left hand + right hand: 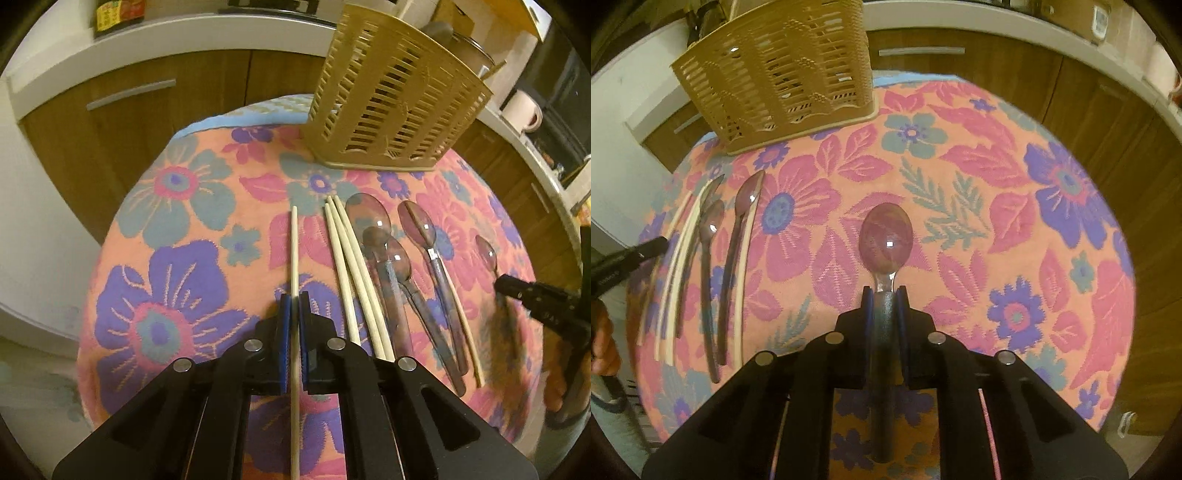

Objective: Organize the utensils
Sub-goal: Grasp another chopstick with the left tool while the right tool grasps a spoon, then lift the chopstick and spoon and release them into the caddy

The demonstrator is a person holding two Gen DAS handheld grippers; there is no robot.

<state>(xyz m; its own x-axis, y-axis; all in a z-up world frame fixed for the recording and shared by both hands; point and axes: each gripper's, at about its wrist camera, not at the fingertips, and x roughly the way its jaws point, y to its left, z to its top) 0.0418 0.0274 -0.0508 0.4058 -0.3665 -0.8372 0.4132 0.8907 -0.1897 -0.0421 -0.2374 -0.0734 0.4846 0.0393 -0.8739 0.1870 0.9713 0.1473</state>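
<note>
In the left wrist view the left gripper point(294, 301) is closed on a chopstick point(294, 243) pointing far toward the basket point(391, 107) at far right, while in the right wrist view the right gripper point(885, 295) clamps a spoon point(886, 236), with the basket at far left.

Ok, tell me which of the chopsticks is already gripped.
The lone chopstick, lying apart to the left of the other chopsticks; the left gripper has shut on it, while they lie free beside the spoons.

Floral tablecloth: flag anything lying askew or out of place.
One chopstick lies apart from the other chopsticks, on the far side of the spoons. The slotted holder stands upright; nothing spilled.
</note>
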